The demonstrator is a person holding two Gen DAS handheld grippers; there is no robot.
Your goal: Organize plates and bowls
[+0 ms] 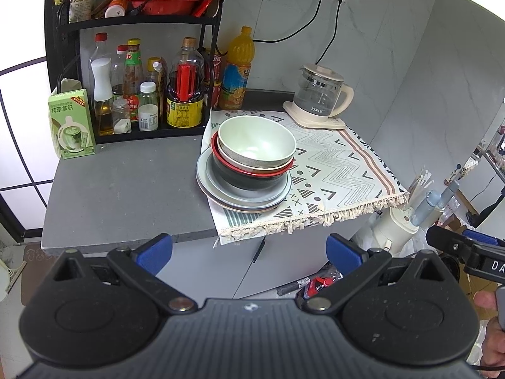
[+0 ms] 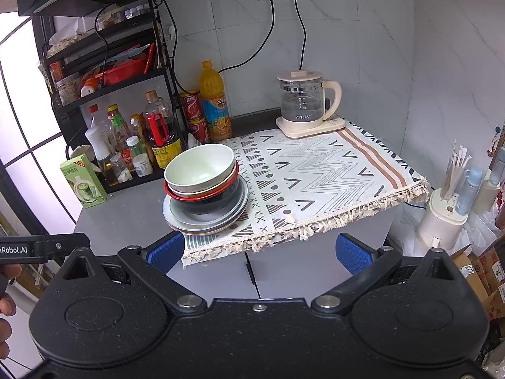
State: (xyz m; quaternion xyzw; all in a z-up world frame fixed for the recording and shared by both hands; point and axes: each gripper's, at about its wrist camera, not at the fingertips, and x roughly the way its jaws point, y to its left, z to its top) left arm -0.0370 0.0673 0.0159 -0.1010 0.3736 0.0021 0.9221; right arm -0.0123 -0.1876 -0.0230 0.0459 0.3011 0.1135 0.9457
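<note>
Worktop: a grey matte stone-look counter (image 1: 126,186) against a pale tiled wall; its right part lies under a cream woven cloth with black zigzag print and a fringed front edge (image 1: 341,170).
Rack: a black metal shelf unit (image 1: 139,25) at the back left, crowded with sauce and oil bottles; well apart from the crockery.
Kettle: a clear glass electric kettle with a cream handle and base (image 2: 304,104) at the back of the cloth; clear of the stack.
Stack: one pile at the cloth's left edge, partly overhanging onto bare counter, near the front.
Plates: wide grey-blue glazed plates (image 2: 176,218) at the bottom, with a paler rim showing beneath; how many I cannot tell.
Bowls: a black glossy bowl with a red rim (image 1: 249,178) nests on the plates, a cream bowl rim shows above it, and a pale green matte round bowl (image 1: 257,140) sits on top, tilted a little.
Handling: likely ceramic or melamine, so stiff, smooth and slippery at the rim; the whole pile looks heavy and could slide if lifted together; I would pinch the top bowl's rim and take pieces singly.
Left gripper (image 1: 249,252): blue-padded fingers spread wide, holding nothing, hovering short of the counter's front edge.
Right gripper (image 2: 260,251): likewise released and empty, facing the stack from the front.
</note>
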